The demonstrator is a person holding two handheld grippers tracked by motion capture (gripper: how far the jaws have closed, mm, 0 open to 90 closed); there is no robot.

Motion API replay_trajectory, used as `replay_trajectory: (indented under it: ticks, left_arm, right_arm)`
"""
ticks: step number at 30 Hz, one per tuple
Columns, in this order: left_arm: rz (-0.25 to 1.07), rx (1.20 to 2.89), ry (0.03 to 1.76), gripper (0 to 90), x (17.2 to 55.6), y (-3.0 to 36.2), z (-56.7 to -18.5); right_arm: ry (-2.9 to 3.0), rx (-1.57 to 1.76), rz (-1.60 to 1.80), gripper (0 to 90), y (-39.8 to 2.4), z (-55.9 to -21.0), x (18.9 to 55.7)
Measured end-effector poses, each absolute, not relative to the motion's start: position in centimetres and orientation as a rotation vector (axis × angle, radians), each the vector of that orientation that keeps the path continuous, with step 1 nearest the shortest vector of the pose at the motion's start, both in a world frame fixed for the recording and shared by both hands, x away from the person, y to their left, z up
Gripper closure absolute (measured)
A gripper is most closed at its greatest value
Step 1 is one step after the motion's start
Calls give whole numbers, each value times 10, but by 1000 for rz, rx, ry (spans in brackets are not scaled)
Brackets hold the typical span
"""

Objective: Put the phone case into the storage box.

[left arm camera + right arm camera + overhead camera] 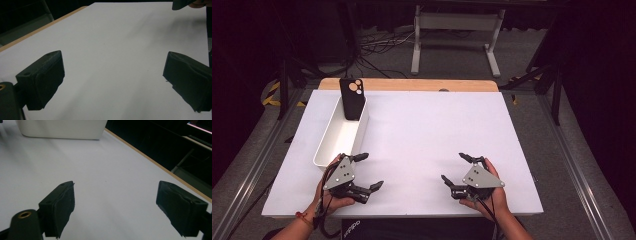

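Note:
A black phone case [352, 98] stands on end in the far end of a long white bin [338, 142] on the left of the white table [422, 135]. My left gripper [372, 171] rests near the table's front left, just beside the bin's near end, open with nothing between its pads [48, 78]. My right gripper [453, 168] rests at the front right, also open and empty, its pads [61, 206] wide apart over the bare tabletop. The white bin [60, 129] shows far off in the right gripper view.
A wooden edge [407, 84] runs along the table's far side. Beyond it stand a white metal frame [457, 35] and loose cables [377, 47] on the floor. Dark stands flank both sides of the table.

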State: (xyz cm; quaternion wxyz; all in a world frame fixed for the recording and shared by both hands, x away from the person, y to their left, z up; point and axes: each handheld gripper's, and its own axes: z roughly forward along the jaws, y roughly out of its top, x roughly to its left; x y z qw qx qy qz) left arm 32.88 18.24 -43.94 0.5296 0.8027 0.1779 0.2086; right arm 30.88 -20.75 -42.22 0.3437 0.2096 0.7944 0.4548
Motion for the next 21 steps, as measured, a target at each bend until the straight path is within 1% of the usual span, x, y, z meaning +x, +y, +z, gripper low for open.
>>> replay_trajectory:
  ticks: [6, 18, 21]
  left_arm:
    - [493, 1902, 447, 46, 329, 182, -440]
    - [493, 1892, 437, 46, 330, 181, -437]
    - [501, 1921, 442, 47, 332, 179, -438]
  right_arm:
    - [2064, 561, 1198, 165, -206, -423, 309]
    - [2079, 549, 1197, 166, -206, -426, 310]
    - [2083, 576, 1203, 166, -207, -427, 314]
